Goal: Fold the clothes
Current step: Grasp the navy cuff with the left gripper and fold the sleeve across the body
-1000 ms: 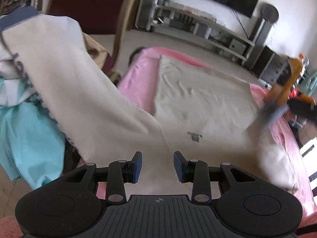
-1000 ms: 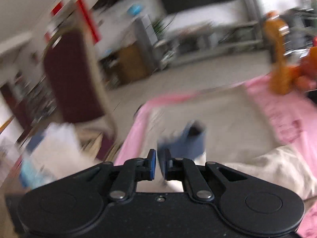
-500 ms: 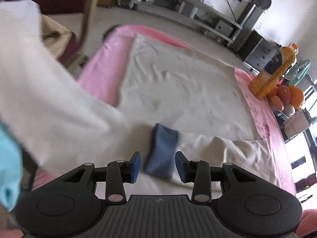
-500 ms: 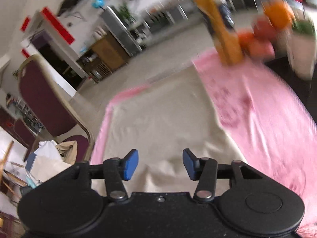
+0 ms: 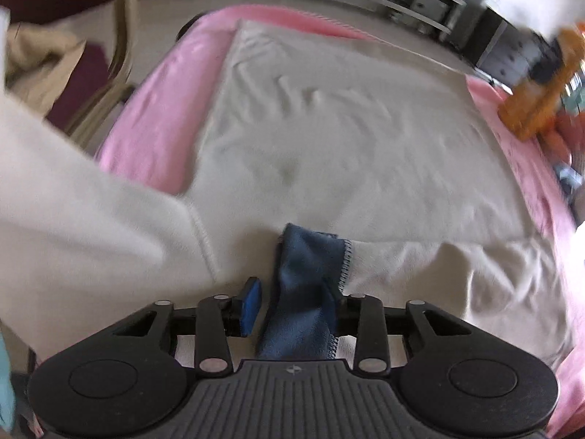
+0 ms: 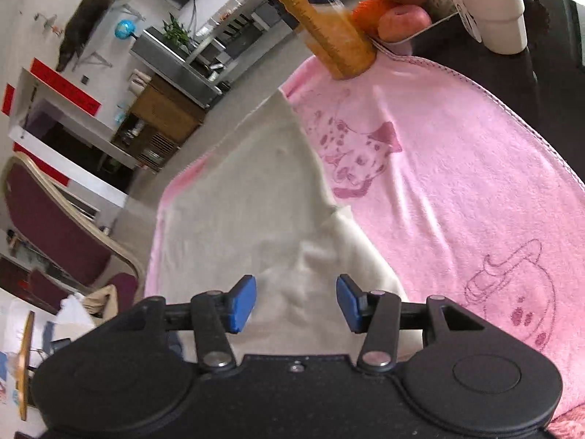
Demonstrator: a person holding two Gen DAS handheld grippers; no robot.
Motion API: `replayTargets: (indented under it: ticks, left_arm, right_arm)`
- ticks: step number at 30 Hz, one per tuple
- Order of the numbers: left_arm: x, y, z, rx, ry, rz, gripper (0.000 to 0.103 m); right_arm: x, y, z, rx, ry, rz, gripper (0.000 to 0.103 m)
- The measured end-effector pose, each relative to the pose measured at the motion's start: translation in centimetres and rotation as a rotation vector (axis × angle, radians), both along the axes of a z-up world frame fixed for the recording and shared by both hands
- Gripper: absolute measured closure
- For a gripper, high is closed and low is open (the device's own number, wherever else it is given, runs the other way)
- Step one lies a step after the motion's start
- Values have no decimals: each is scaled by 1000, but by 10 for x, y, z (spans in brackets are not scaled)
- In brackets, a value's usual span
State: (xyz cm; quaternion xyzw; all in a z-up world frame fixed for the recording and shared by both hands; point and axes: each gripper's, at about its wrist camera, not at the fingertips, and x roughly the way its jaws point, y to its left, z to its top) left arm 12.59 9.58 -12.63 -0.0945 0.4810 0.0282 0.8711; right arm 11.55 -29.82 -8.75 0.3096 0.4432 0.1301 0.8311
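A cream garment (image 5: 329, 128) lies spread on a pink blanket (image 5: 153, 124), with its near part bunched toward me. Its dark blue collar band (image 5: 303, 278) stands up between the jaws of my left gripper (image 5: 292, 307). The jaws stand apart: the left pad (image 5: 250, 307) is clear of the cloth and the right one is hidden behind it. In the right wrist view my right gripper (image 6: 296, 300) is open above a rumpled fold of the same cream garment (image 6: 248, 201), gripping nothing.
An orange juice bottle (image 6: 329, 25) and a tray of fruit (image 6: 402, 18) stand at the blanket's (image 6: 457, 183) far right corner, beside a white cup (image 6: 490, 3). A maroon chair (image 6: 47, 219) stands left of the table, with more clothes heaped on it (image 5: 44, 58).
My left gripper moved in over the garment until the blue collar sat between its jaws. The right gripper went from nearly shut to open and swung down over the cream cloth.
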Motion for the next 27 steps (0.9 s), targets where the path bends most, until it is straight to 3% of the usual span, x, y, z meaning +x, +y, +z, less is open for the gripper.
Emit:
replayTargets:
  ticks: [8, 13, 18, 21, 23, 24, 25, 27]
  left_arm:
    - [-50, -10, 51, -16, -255, -13, 100]
    - [-80, 2, 78, -84, -335, 29, 100]
    - [-82, 21, 76, -121, -301, 107, 100]
    - [-75, 26, 65, -68, -258, 137, 100]
    - [-66, 28, 53, -23, -196, 154, 99]
    - [-61, 29, 45, -4, -158, 160, 98]
    - [-55, 28, 38, 25, -111, 165, 96]
    - [-51, 27, 27, 126, -45, 207, 91]
  right_arm:
    - [-2, -13, -4, -51, 7, -58, 55]
    - [-6, -14, -7, -67, 15, -74, 55]
    - [-5, -9, -8, -88, 12, -66, 55]
    - [-4, -3, -8, -104, 7, -40, 55]
    - [-4, 3, -8, -123, 1, -9, 63]
    - [-4, 8, -8, -148, -1, 18, 79]
    - [-3, 14, -10, -174, 10, 46, 86]
    - [-1, 22, -15, -205, 31, 87, 86]
